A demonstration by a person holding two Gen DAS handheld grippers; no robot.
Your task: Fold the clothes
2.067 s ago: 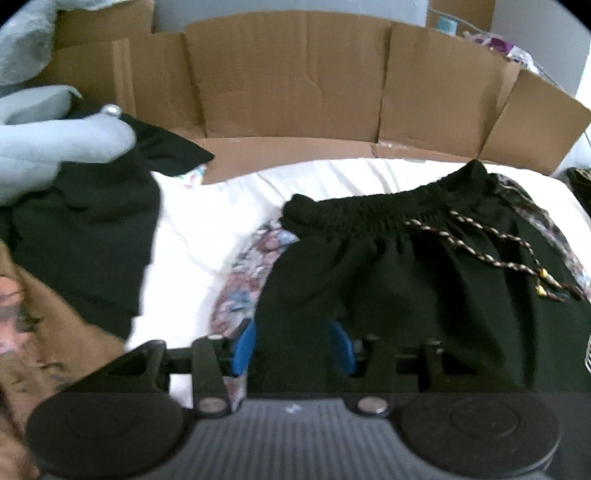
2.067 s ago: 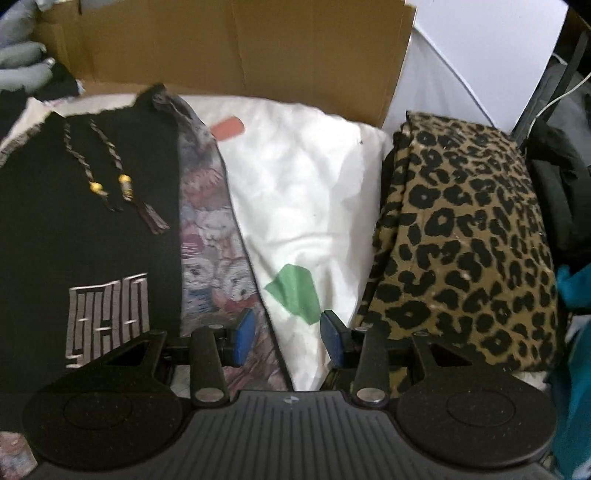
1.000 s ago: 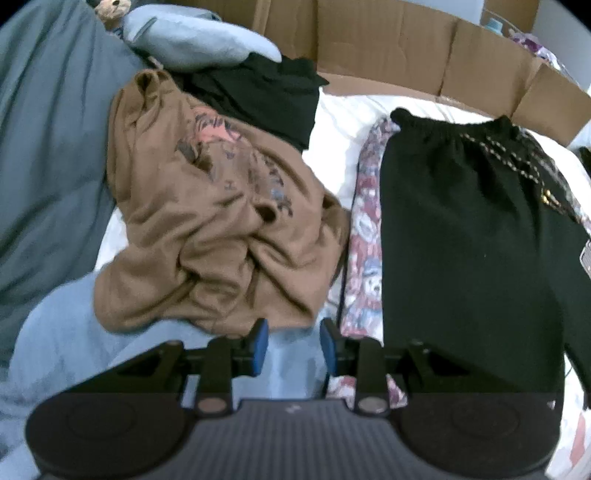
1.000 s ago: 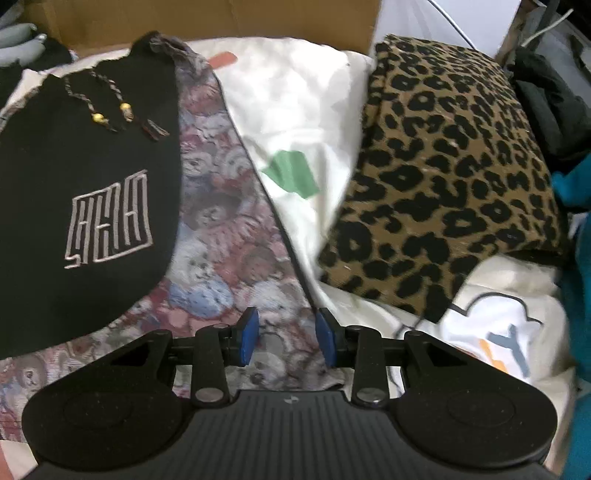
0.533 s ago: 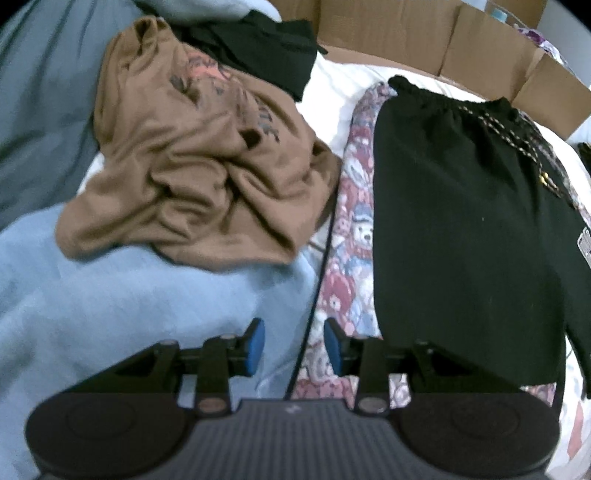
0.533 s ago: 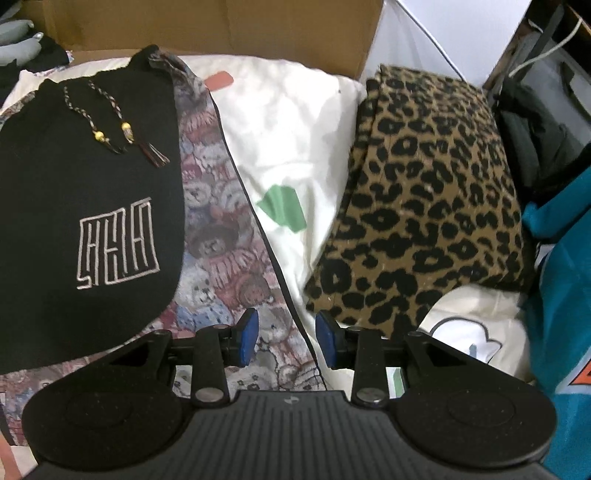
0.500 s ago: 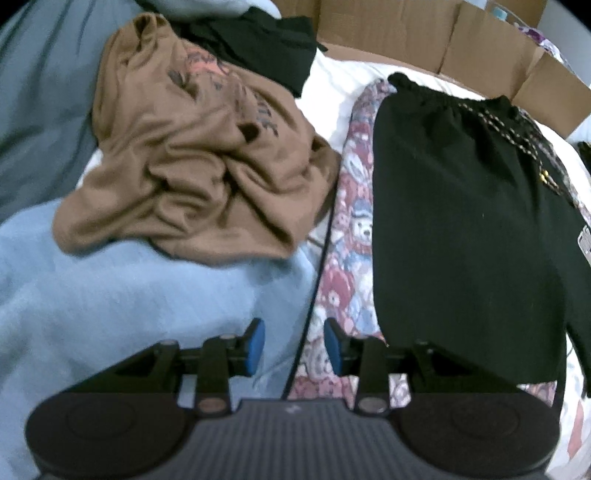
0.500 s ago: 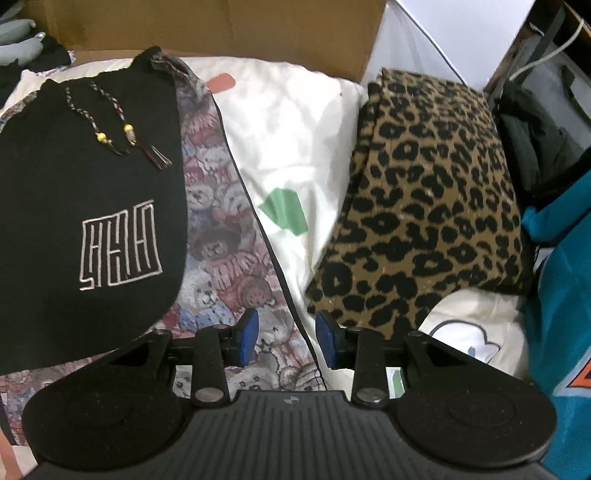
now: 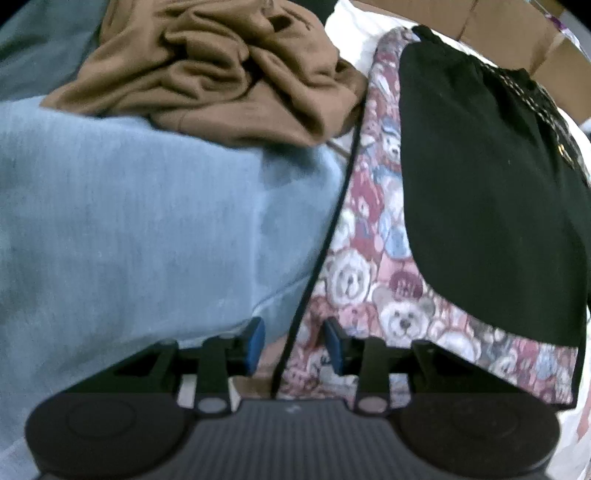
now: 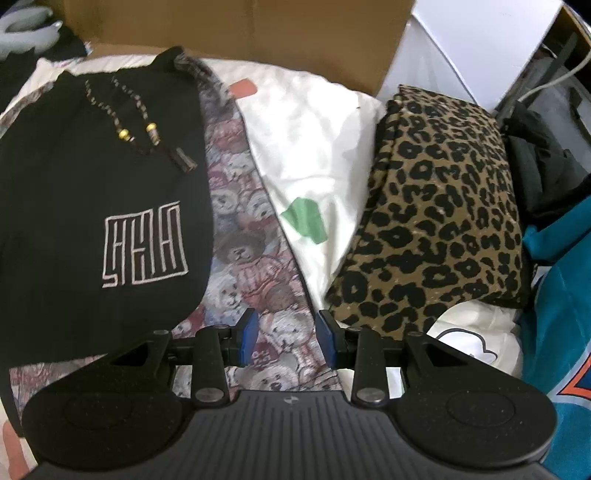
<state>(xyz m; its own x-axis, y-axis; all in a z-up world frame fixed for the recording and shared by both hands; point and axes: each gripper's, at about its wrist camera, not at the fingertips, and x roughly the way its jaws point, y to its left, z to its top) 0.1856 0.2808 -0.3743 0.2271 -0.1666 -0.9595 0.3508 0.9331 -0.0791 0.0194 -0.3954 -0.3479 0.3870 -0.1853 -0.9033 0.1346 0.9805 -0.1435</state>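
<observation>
Hovering: left gripper (image 9: 294,345), right gripper (image 10: 283,338), fingers apart, empty, seemingly above teddy-print cloth (image 10: 255,266) under black shorts (image 10: 92,177)

Brown cardboard wall (image 10: 240,33) is standing along the far edge of the bed, w/ more flaps showing top right in the left view. White bedsheet (image 10: 314,122) is lying wrinkled in front of it, carrying a green patch (image 10: 304,219) mid-sheet & a red patch (image 10: 243,88) near the cardboard. White panel (image 10: 480,44) is leaning at the back right; a pale cable (image 10: 554,79) is running beside it.
</observation>
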